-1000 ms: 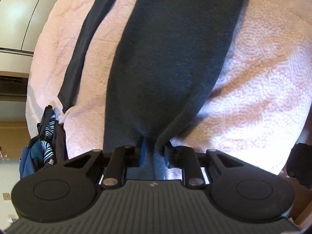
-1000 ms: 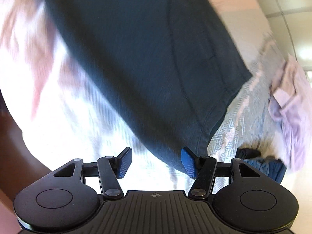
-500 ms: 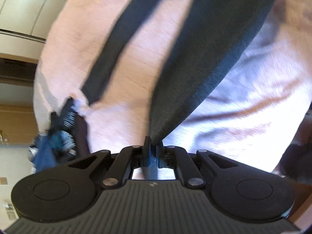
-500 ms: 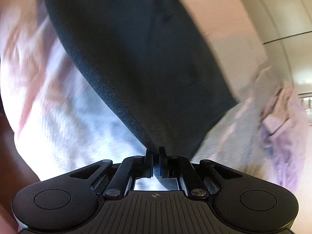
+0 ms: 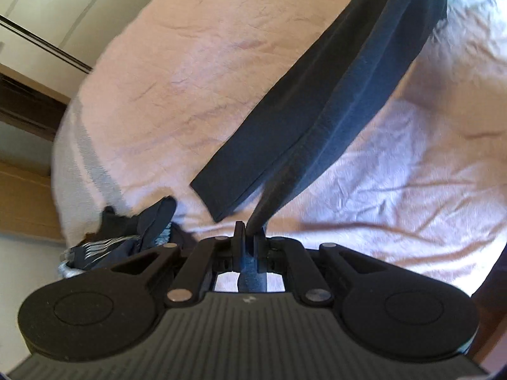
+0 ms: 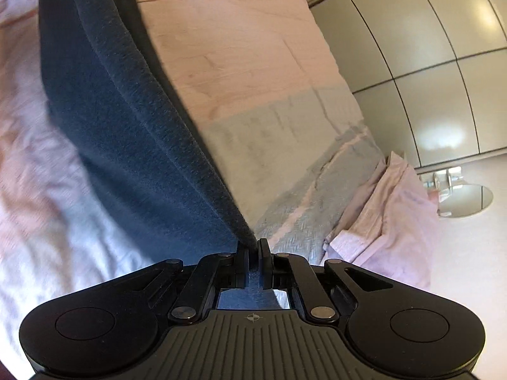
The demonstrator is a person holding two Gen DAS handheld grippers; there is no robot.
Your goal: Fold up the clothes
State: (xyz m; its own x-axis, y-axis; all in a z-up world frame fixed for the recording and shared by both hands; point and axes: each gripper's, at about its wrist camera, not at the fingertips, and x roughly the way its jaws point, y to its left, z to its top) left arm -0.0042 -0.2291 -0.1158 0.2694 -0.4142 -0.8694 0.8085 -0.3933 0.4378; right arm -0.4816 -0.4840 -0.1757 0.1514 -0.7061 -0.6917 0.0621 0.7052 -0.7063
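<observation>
Above the pink bedspread (image 5: 190, 72), the dark garment (image 5: 358, 95) is held lifted, its edge clenched by the left gripper (image 5: 249, 237) and the right gripper (image 6: 253, 250), apparently so a fold can be carried across.

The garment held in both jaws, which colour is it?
Dark navy garment, clearest in the right wrist view.

My left gripper (image 5: 249, 233) is matte black, with a ribbed grey deck, two round discs and silver pivot screws. My right gripper (image 6: 253, 248) matches it and has a small crosshair mark at lower centre.
</observation>
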